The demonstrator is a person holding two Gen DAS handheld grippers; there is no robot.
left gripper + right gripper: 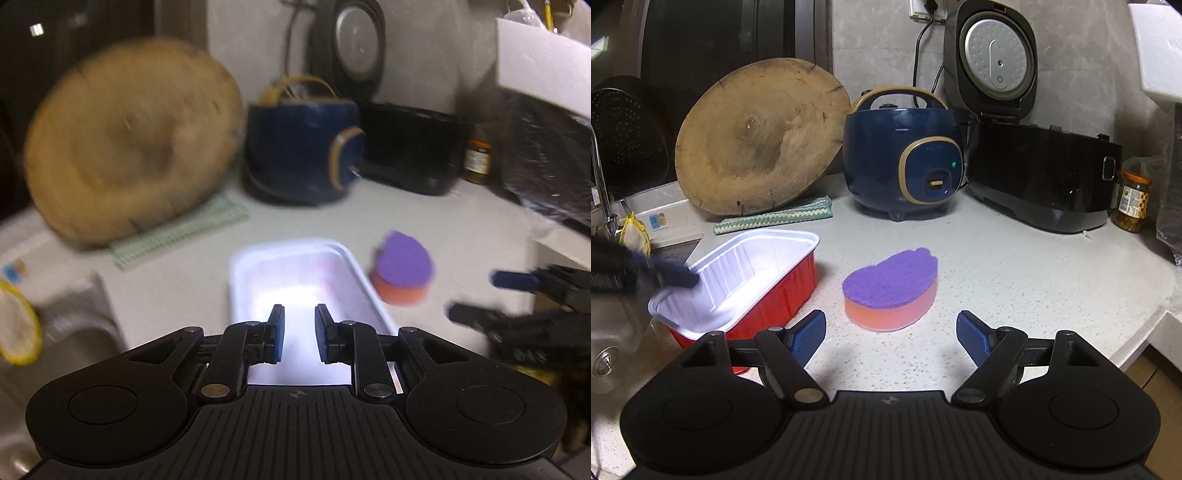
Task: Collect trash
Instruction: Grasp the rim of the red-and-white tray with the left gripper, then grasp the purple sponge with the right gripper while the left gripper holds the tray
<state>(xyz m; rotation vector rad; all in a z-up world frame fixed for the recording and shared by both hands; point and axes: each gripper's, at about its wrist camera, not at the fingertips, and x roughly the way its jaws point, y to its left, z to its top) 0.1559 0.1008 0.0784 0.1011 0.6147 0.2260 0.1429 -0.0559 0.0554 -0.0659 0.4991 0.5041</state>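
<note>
The left gripper point(299, 334), fingers narrowly parted, is held over the red tray point(768, 295), seemingly without touching; the right gripper point(891, 332), fingers spread, faces the sponge point(891, 286) on the tabletop point(1015, 280).

Left gripper point(299, 334) angled downward, jaws narrowly parted, nothing gripped; right gripper point(891, 334) angled downward, jaws wide apart.

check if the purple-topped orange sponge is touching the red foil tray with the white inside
Apart. The right wrist view shows the purple-topped orange sponge lying beside the red foil tray, with a strip of bare speckled white counter plainly visible between them.
</note>
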